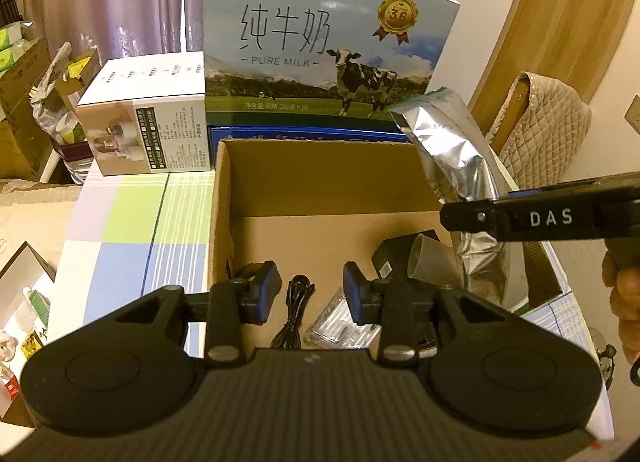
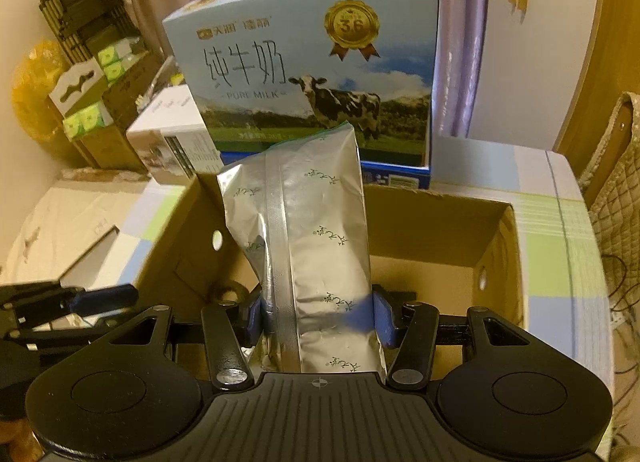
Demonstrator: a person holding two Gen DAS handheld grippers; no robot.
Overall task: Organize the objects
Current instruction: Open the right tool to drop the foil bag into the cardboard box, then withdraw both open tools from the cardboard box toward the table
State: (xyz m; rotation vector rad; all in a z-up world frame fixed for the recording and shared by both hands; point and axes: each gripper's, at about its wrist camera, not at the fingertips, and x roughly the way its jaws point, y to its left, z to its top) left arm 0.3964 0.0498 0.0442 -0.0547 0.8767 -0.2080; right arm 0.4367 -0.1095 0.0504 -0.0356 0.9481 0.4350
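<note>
- The silver foil pouch was the thing being moved. It stood upright, pinched near its lower end in the right gripper, jaws closed against both of its sides, and held over the open cardboard box.
- From the left wrist view the same pouch sat at about 2 o'clock, over the right-hand wall of the box, with the right gripper coming in from 3 o'clock.
- The left gripper was over the near end of the box, jaws parted a fair way with nothing between them.
- Down in the box: a coiled black cable right between the left jaws, a clear plastic packet just beside it toward 4 o'clock, and a small black box with a greyish cup-like piece touching it, in the right-hand part.
- Behind the box at 12 o'clock stood a big milk carton with a cow on it, sitting on a blue box.
- At 10 o'clock was a white appliance box, just beside the milk carton.
- Everything sat on a bench with a checked cloth in green, blue and white.
</note>
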